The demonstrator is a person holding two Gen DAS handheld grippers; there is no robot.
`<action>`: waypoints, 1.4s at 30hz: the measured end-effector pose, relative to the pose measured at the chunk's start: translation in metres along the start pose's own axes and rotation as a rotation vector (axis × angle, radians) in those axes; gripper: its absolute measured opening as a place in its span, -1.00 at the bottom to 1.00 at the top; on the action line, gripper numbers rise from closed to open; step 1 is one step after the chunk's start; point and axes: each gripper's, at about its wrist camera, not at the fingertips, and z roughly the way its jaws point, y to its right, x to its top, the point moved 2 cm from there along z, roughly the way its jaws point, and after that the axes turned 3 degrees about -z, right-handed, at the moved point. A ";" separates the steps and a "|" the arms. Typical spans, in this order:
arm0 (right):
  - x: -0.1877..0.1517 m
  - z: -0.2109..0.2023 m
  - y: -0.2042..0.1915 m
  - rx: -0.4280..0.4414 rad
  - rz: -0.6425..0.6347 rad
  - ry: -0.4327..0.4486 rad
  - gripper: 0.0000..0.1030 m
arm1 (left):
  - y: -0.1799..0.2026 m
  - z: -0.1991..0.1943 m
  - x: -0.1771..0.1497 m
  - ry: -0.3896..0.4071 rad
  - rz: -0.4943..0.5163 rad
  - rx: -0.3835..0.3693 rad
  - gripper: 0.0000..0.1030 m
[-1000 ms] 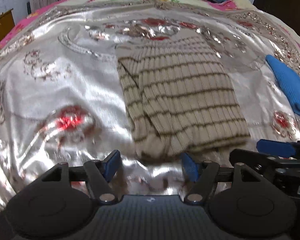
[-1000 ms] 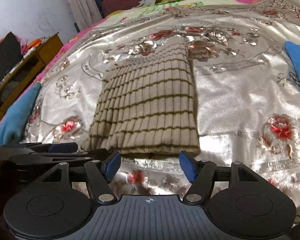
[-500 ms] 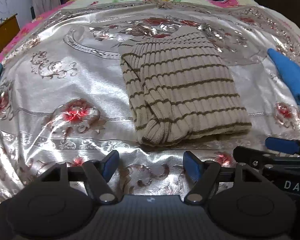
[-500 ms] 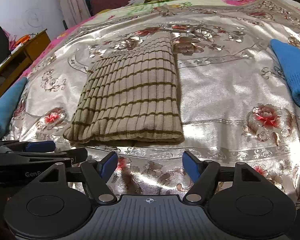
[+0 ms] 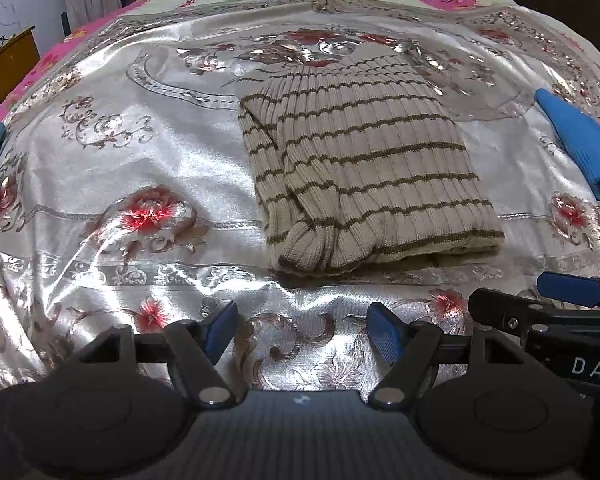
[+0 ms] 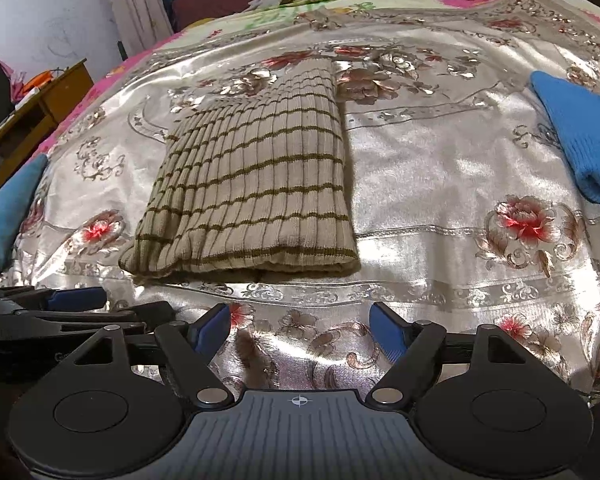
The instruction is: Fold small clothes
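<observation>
My right tongs (image 6: 300,330) have just been opening and now stand apart with nothing between them; both tongs have backed off the sweater (image 5: 364,168). Left tongs (image 5: 300,330) are apart too, empty. The folded sweater lies on the bed (image 5: 120,160), just beyond both.

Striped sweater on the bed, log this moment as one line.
striped sweater: folded, lying on bedspread | left gripper: open, empty | right gripper: jaws just opened, empty, short of sweater | blue garment: to the right, untouched
</observation>
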 end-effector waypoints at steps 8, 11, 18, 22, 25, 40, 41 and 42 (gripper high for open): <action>-0.002 0.002 0.000 -0.005 0.000 -0.013 0.52 | 0.002 0.001 0.000 -0.005 0.005 0.000 0.47; -0.002 0.002 -0.001 -0.011 -0.004 -0.015 0.53 | 0.003 0.000 -0.001 -0.007 0.013 0.002 0.47; -0.004 0.001 0.000 -0.039 -0.008 -0.017 0.53 | 0.005 -0.001 -0.001 -0.007 0.013 0.008 0.47; -0.003 0.001 0.001 -0.046 -0.011 -0.017 0.54 | 0.007 -0.002 -0.001 -0.011 0.024 0.015 0.47; -0.004 0.002 0.000 -0.050 -0.013 -0.022 0.54 | 0.008 -0.004 -0.001 -0.006 0.028 0.014 0.47; -0.005 0.005 0.001 -0.075 -0.020 -0.034 0.56 | 0.009 -0.001 -0.002 -0.023 0.016 0.005 0.47; -0.006 0.005 0.001 -0.075 -0.019 -0.035 0.56 | 0.009 -0.001 -0.002 -0.023 0.017 0.006 0.47; -0.005 0.005 0.002 -0.075 -0.018 -0.035 0.56 | 0.009 -0.001 -0.002 -0.024 0.016 0.006 0.47</action>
